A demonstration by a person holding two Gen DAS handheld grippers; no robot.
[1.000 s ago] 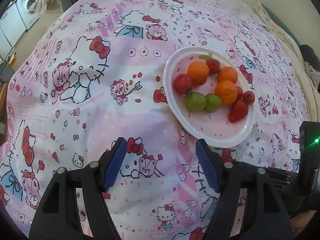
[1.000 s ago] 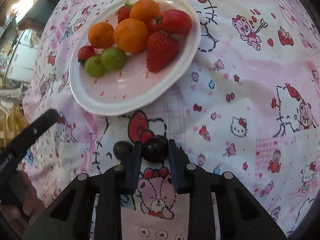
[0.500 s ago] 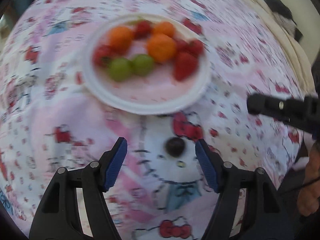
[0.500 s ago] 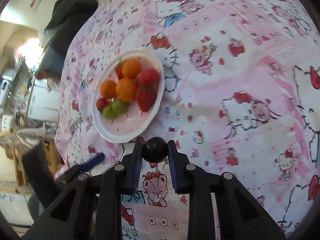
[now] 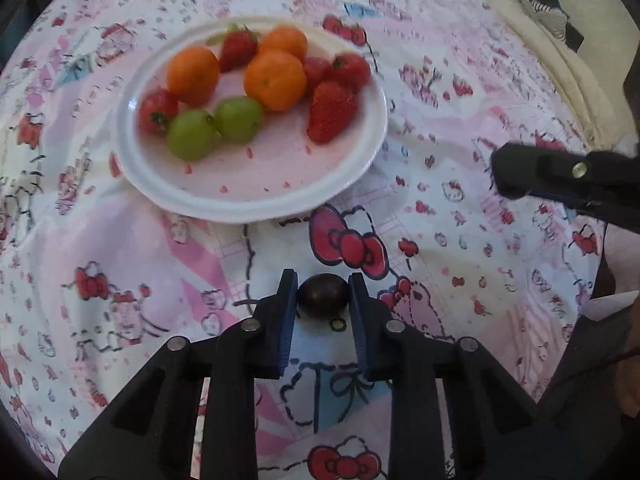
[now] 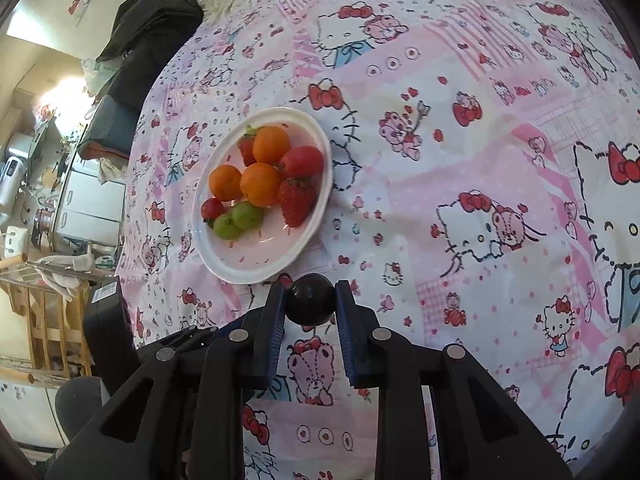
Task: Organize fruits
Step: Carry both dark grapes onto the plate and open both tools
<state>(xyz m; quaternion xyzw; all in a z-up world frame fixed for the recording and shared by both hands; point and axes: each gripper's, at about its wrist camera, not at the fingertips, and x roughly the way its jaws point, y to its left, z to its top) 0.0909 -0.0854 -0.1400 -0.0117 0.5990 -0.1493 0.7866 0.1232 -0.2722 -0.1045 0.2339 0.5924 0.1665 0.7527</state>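
A white plate point(image 5: 256, 196) holds oranges point(image 5: 275, 79), strawberries point(image 5: 331, 111), green grapes point(image 5: 192, 135) and small red tomatoes. It also shows in the right wrist view point(image 6: 224, 264). My left gripper point(image 5: 322, 294) is shut on a dark grape point(image 5: 322, 294) that lies on the cloth just in front of the plate. My right gripper point(image 6: 309, 299) is shut on another dark grape point(image 6: 309, 299) and holds it above the cloth, near the plate's front rim. The right gripper's finger point(image 5: 560, 176) shows at the right of the left wrist view.
A pink and white Hello Kitty cloth point(image 6: 480, 160) covers the surface. Dark clothing point(image 6: 144, 32) lies at its far left edge. Shelves and appliances point(image 6: 48, 200) stand beyond the left edge. A cream blanket point(image 5: 560, 80) borders the far right.
My left gripper swung over to the dark grape on the cloth and closed its jaws on it. My right gripper lifted its dark grape up off the cloth.
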